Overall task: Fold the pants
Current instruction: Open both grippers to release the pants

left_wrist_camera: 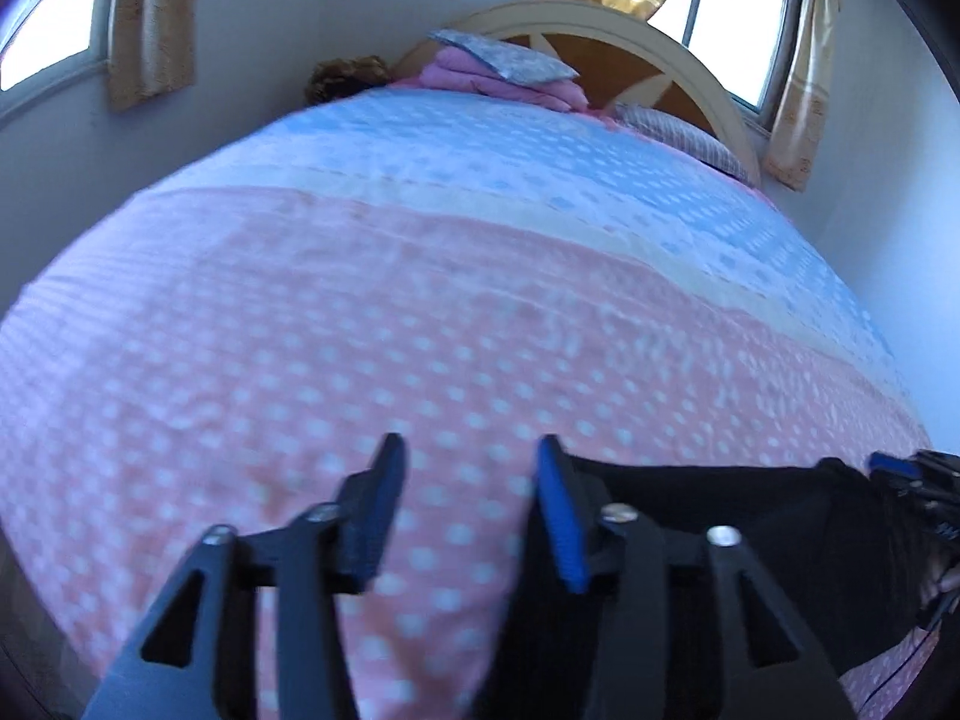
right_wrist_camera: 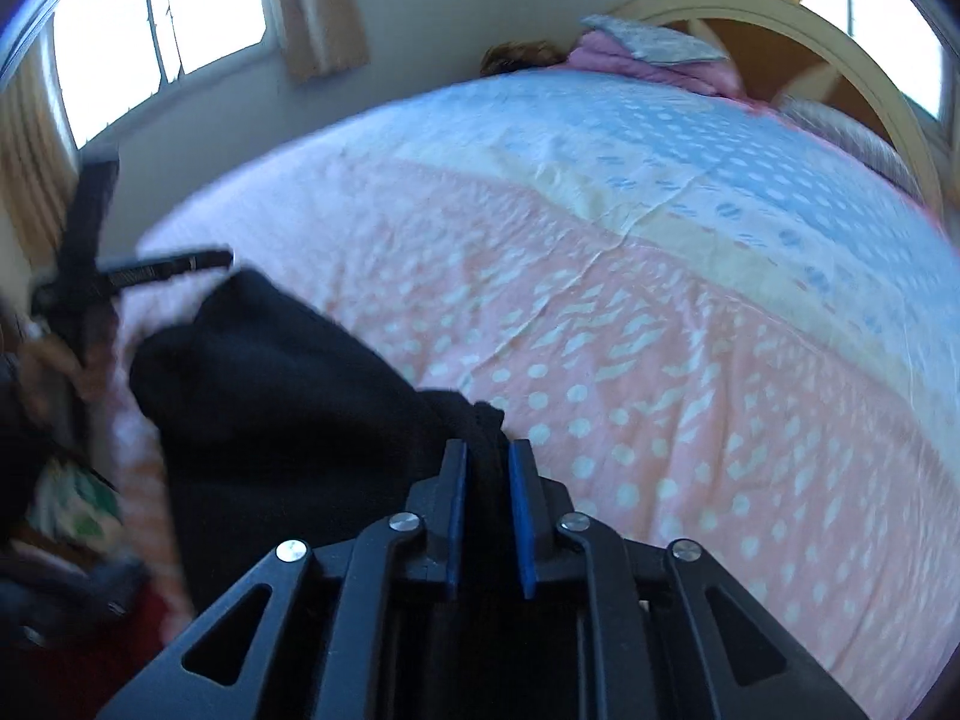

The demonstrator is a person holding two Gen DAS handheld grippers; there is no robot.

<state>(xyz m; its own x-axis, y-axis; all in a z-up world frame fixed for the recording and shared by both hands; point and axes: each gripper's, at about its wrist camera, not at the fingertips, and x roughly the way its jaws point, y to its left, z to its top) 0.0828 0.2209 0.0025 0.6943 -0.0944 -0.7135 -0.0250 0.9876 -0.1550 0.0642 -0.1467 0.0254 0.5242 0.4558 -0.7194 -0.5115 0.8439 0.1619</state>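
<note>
Early stage: right claw (right_wrist_camera: 487, 468) clamps the bunched black pants (right_wrist_camera: 288, 396) on the bed (right_wrist_camera: 690, 312), left claw (left_wrist_camera: 471, 480) gapes empty; folding remains.

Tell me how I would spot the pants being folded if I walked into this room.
Find the big bed with its pink, white-dotted cover under the arched headboard. At the near edge of that cover lies a dark bundle, the black pants, with a bunch of the fabric between the pads of the right claw. They are the only plain black thing on the pastel bedding.
</note>
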